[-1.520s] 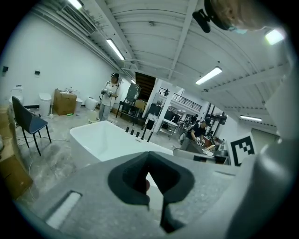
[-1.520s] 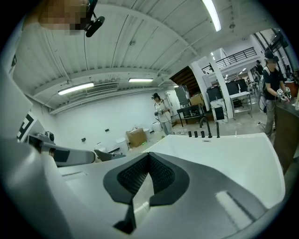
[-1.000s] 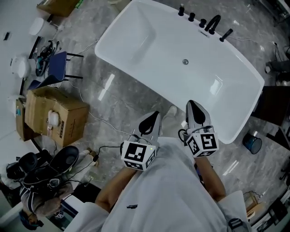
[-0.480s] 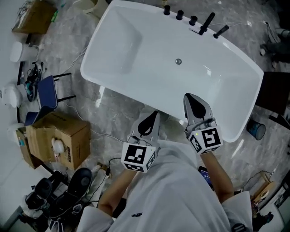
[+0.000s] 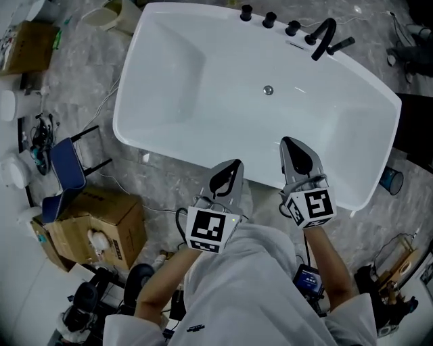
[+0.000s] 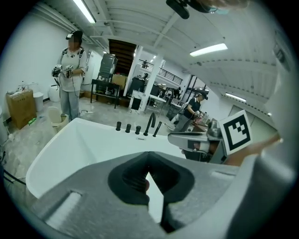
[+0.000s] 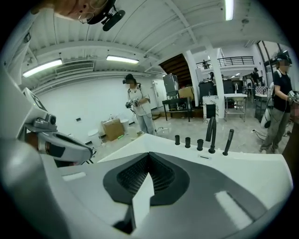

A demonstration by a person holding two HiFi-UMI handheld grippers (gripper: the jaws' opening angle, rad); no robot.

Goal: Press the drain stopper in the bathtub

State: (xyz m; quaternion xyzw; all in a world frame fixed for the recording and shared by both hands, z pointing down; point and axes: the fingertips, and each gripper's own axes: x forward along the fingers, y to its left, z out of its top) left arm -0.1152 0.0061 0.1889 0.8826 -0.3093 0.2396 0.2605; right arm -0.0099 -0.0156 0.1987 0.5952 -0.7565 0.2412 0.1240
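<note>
Stopper [image 5: 268, 89] sits on tub [image 5: 155, 81] floor — untouched. Left gripper [image 5: 229, 169] and right gripper [image 5: 293, 145] hover at near rim — jaws together, nothing held.

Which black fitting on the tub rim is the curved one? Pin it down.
The spout: fourth from the left in the head view, tall and arched, after three stubby knobs, before the straight wand.

No words or numbers can be read: the left gripper [image 5: 229, 174] and right gripper [image 5: 298, 154] carry only black-and-white square markers, and the box [image 5: 101, 216] print is too small to read.
</note>
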